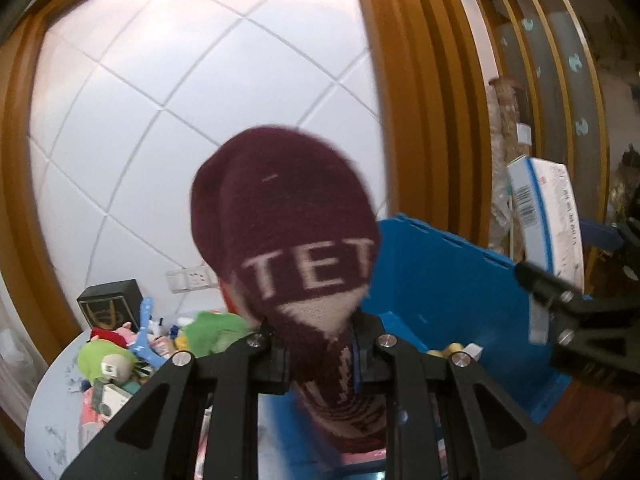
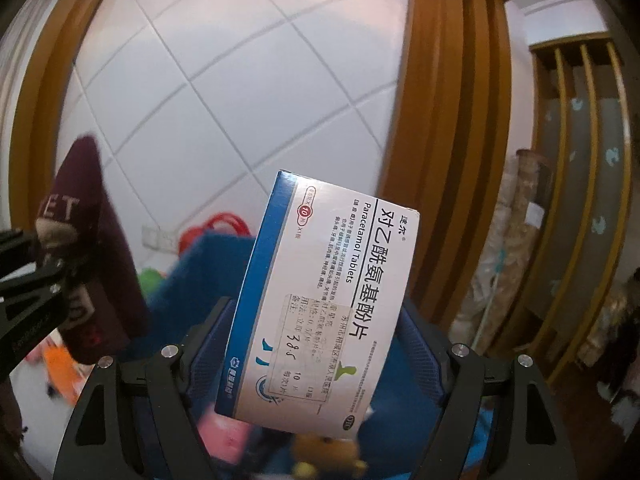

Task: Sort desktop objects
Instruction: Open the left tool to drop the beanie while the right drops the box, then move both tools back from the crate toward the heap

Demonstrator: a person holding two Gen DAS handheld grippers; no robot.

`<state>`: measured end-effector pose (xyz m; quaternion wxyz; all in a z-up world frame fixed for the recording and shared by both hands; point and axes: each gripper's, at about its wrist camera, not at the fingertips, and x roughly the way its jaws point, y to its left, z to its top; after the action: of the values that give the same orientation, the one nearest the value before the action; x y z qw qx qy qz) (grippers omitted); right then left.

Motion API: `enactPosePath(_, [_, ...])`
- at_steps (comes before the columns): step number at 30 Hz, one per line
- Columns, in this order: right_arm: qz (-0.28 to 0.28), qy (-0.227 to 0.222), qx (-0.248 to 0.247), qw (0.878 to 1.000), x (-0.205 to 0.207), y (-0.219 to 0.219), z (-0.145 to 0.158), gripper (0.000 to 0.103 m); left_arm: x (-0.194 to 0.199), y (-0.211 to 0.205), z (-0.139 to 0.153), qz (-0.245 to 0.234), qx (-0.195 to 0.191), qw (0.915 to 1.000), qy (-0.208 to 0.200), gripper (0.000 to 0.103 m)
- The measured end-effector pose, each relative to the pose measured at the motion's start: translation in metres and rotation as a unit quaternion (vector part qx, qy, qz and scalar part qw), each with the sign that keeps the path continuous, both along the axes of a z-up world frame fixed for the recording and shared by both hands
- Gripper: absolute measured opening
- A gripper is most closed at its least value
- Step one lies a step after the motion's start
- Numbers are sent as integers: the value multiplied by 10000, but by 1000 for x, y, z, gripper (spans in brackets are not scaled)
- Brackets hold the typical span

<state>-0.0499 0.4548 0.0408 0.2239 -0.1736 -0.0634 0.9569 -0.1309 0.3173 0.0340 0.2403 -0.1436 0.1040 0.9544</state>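
Sorting is mid-carry: both hands are up over the blue crate [image 1: 440, 280] at the table's right edge. The left gripper [image 1: 320, 356] has its jaws pressed together on a maroon knit hat [image 1: 280, 216], pinched low so the crown stands up. The right gripper [image 2: 316, 344] has its jaws spread wide around a paracetamol box [image 2: 332, 296], clamped across its width, the box standing tall and tilted.

To do this well, I'd lower each thing inside the crate walls before letting go, the box first since it could slip sideways. Room is tight: the two grippers ride close together, the wooden frame [image 1: 424, 92] stands just behind, and the toy pile [image 1: 132, 344] crowds the table's left side.
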Motion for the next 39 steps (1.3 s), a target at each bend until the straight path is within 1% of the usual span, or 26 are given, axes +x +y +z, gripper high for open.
enactPosePath(2, [51, -203, 10, 9998, 4, 28, -5, 80, 3, 33, -6, 50, -148, 9998, -103, 20])
enactPosePath(4, [126, -445, -7, 9989, 4, 56, -15, 80, 8, 58, -14, 84, -267, 9991, -306, 20])
enactPosePath(6, [206, -619, 1, 9979, 5, 73, -27, 80, 8, 80, -24, 133, -396, 9978, -523, 20])
enactPosePath(11, [387, -890, -228, 9950, 8, 100, -51, 80, 6, 107, -49, 315, -658, 9923, -1000, 20])
enactPosePath(16, [529, -1170, -383, 9910, 4, 111, -65, 80, 2, 124, -55, 415, -802, 9880, -1253, 21])
enactPosePath(17, [531, -1220, -389, 9903, 2, 111, -66, 80, 0, 126, -57, 463, -863, 9861, -1342, 24])
enactPosePath(19, [581, -1296, -409, 9890, -1, 114, -69, 80, -6, 126, -60, 524, -935, 9829, -1496, 34])
enactPosePath(21, [580, -1384, -410, 9878, -4, 115, -71, 80, -12, 123, -64, 553, -931, 9798, -1680, 60])
enactPosePath(22, [585, -1391, -420, 9877, -6, 118, -72, 80, -12, 122, -65, 567, -897, 9794, -1719, 67])
enactPosePath(23, [587, -1382, -433, 9877, -6, 120, -72, 80, -13, 120, -65, 611, -880, 9796, -1701, 77])
enactPosePath(24, [596, -1387, -439, 9876, -8, 121, -72, 80, -13, 118, -64, 655, -876, 9800, -1660, 83])
enactPosePath(26, [606, -1411, -461, 9871, -9, 116, -73, 82, -13, 116, -62, 695, -849, 9796, -1681, 86])
enactPosePath(27, [614, -1426, -462, 9868, -10, 115, -73, 88, -14, 114, -61, 707, -827, 9793, -1705, 90])
enactPosePath(28, [606, -1447, -464, 9865, -11, 115, -74, 92, -15, 112, -61, 716, -802, 9794, -1708, 90])
enactPosePath(29, [607, -1451, -476, 9864, -13, 116, -74, 99, -17, 109, -62, 731, -782, 9795, -1709, 90])
enactPosePath(30, [617, -1443, -488, 9864, -14, 117, -74, 102, -16, 107, -61, 730, -739, 9799, -1703, 90])
enactPosePath(33, [598, -1433, -526, 9865, -14, 121, -76, 103, -18, 99, -60, 792, -627, 9794, -1748, 90])
enactPosePath(39, [566, -1472, -674, 9852, -14, 123, -77, 103, -13, 84, -55, 806, -455, 9818, -1659, 90])
